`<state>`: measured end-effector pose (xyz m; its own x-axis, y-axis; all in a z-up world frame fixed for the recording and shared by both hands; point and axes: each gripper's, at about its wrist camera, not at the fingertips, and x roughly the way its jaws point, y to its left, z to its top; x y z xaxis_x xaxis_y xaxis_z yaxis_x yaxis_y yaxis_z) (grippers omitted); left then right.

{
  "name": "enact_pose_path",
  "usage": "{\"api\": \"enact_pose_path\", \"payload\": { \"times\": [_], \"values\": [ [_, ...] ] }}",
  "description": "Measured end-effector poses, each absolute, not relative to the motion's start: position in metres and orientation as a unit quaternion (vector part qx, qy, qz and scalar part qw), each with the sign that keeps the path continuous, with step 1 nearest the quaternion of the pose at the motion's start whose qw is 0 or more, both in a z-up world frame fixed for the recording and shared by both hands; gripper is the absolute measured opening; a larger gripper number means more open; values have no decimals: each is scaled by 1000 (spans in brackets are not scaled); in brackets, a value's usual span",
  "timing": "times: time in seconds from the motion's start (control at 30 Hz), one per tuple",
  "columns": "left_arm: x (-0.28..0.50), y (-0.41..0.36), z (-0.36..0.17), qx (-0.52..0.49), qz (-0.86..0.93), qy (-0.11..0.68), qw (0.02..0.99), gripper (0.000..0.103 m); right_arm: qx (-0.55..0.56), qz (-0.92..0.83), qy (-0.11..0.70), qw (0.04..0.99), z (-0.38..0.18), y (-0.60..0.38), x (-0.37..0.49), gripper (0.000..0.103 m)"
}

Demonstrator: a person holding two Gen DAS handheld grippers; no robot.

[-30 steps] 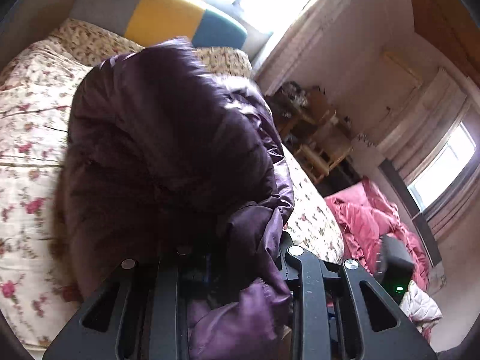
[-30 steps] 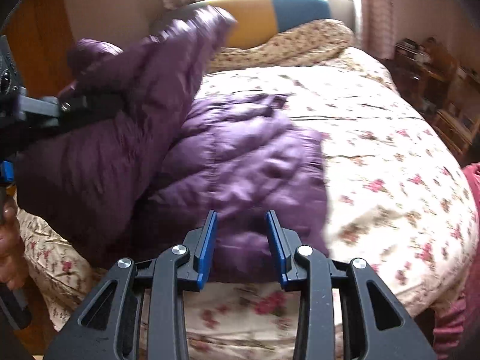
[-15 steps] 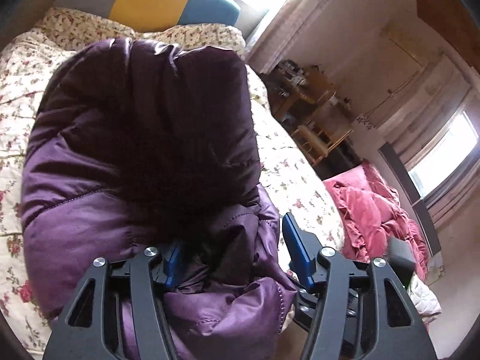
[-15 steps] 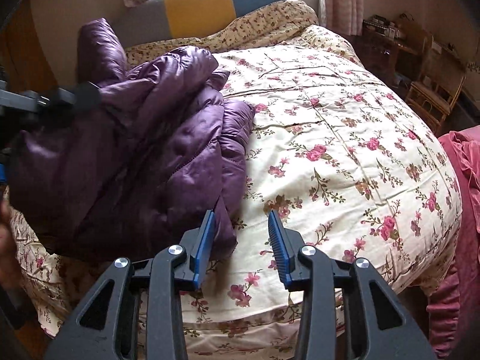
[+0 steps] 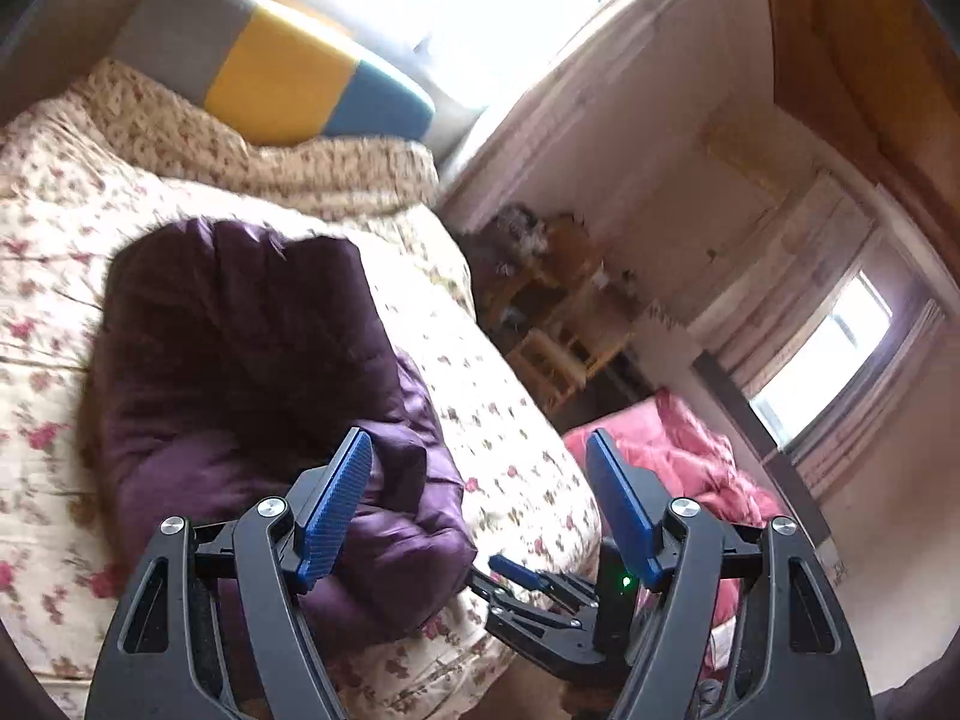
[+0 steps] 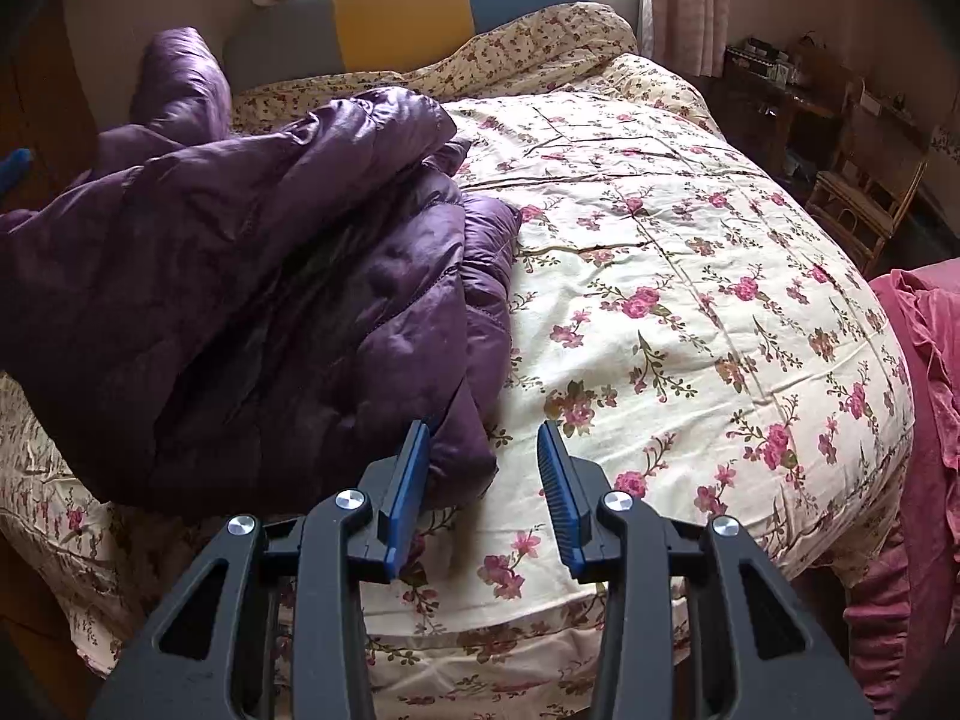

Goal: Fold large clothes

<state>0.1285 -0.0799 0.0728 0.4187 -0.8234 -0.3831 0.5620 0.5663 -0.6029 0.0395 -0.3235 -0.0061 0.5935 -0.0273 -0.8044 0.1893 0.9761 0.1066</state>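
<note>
A purple puffer jacket (image 5: 240, 348) lies in a loose folded heap on the left part of the flowered bed (image 5: 516, 420). My left gripper (image 5: 477, 441) hovers above the heap's near corner. Its jaws are opening and nothing is between them. Below it in the left wrist view is my right gripper (image 5: 528, 588). In the right wrist view the jacket (image 6: 270, 276) fills the left half, with a sleeve or hood sticking up at the back. My right gripper (image 6: 483, 438) stands open just over the bed's near edge, with its left finger (image 6: 411, 480) beside the jacket's corner and nothing gripped.
The bed's quilt (image 6: 690, 240) is bare to the right of the jacket. A grey, yellow and blue headboard (image 6: 408, 6) stands at the far end. Crumpled pink bedding (image 6: 924, 360) lies off the right side. A wooden chair (image 6: 858, 210) and cluttered shelves stand beyond.
My left gripper let go of the jacket, spread its jaws and drew back and up. The lifted part of the jacket dropped onto the heap. The right gripper shifted slightly and stays open.
</note>
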Motion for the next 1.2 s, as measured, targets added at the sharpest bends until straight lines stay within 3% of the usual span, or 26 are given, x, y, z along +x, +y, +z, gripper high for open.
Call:
{"api": "enact_pose_path", "payload": {
  "times": [0.17,0.3,0.4,0.67,0.9,1.1,1.2],
  "values": [
    [137,-24,58,-183,-314,334,870,76,82,-67,442,891,2,-326,33,37],
    [156,14,7,-181,-220,386,877,76,75,-66,436,894,13,-324,27,37],
    [158,27,-22,-194,-200,415,866,75,71,-48,426,900,28,-316,20,43],
    [150,3,-40,-166,-216,423,864,75,54,10,394,918,69,-282,21,50],
    [151,-14,-41,-156,-215,425,866,65,51,44,376,924,89,-262,24,50],
    [141,-34,-39,-134,-219,423,869,59,56,92,348,931,109,-242,23,62],
    [140,-40,-41,-135,-221,425,867,55,48,105,340,933,114,-228,26,62]
  ]
}}
